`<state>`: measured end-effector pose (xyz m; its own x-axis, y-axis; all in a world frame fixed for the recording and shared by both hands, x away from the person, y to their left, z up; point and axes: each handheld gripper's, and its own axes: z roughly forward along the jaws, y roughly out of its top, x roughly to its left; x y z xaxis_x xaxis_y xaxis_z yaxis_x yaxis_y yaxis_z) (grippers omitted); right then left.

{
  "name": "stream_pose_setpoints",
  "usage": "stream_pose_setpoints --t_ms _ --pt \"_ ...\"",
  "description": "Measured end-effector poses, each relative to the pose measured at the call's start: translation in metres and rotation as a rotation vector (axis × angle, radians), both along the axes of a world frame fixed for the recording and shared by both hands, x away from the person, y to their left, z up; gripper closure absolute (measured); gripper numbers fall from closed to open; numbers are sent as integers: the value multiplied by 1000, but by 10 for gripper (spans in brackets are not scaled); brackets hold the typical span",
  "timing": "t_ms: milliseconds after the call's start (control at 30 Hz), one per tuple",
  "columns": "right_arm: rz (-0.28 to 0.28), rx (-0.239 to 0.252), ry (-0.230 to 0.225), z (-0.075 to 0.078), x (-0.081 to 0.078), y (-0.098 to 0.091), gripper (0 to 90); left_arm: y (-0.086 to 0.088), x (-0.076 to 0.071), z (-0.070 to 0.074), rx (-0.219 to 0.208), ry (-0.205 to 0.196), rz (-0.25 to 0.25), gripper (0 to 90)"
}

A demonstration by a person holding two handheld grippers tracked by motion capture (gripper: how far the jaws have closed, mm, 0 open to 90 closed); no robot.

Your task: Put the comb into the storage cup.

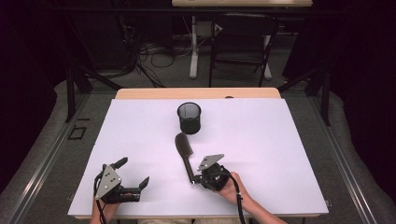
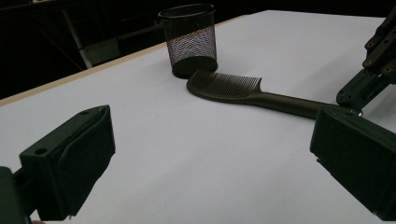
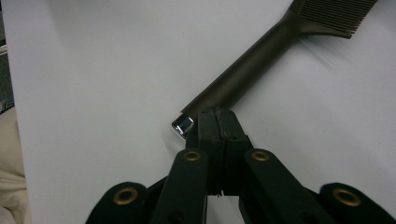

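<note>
Two grippers: both are seen over a white table [image 1: 280, 140], one held in each hand of a person.
Table: a white sheet is laid across it, with a strip of wooden edge left bare at the far side.
Left gripper [image 1: 133, 172]: it is held near the table's near-left corner, its jaws spread wide with nothing between them; in the left gripper view [image 2: 210, 154] bare white surface is seen between the two black pads.
Right gripper [image 1: 195, 179]: it is held right of centre near the front edge, its jaws pressed together, tips set at the end of the comb's handle [image 3: 215, 122]. Whether the handle is pinched or only touched from the side cannot be told for certain.
Mesh cup [image 1: 189, 117]: a black wire-mesh cup is stood upright at the table's middle, towards the far side.
Comb [image 1: 184, 151]: a dark comb is laid flat, its toothed head just beside the cup's base and its handle run towards the right gripper.
Metal cap [image 3: 183, 126]: a small shiny tip is seen at the handle's end, just beside the closed jaws.
</note>
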<state>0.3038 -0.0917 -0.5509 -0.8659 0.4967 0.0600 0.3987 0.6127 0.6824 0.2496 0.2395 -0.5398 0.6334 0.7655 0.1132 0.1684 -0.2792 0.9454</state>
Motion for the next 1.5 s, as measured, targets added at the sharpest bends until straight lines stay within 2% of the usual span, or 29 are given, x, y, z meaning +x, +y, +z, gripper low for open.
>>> stream_pose_setpoints --t_ms 900,1500 --pt "25 8 53 -2 1 21 900 1 0 0 -4 4 4 1" --pt "75 9 37 -5 -2 48 900 1 0 0 -3 4 5 1"
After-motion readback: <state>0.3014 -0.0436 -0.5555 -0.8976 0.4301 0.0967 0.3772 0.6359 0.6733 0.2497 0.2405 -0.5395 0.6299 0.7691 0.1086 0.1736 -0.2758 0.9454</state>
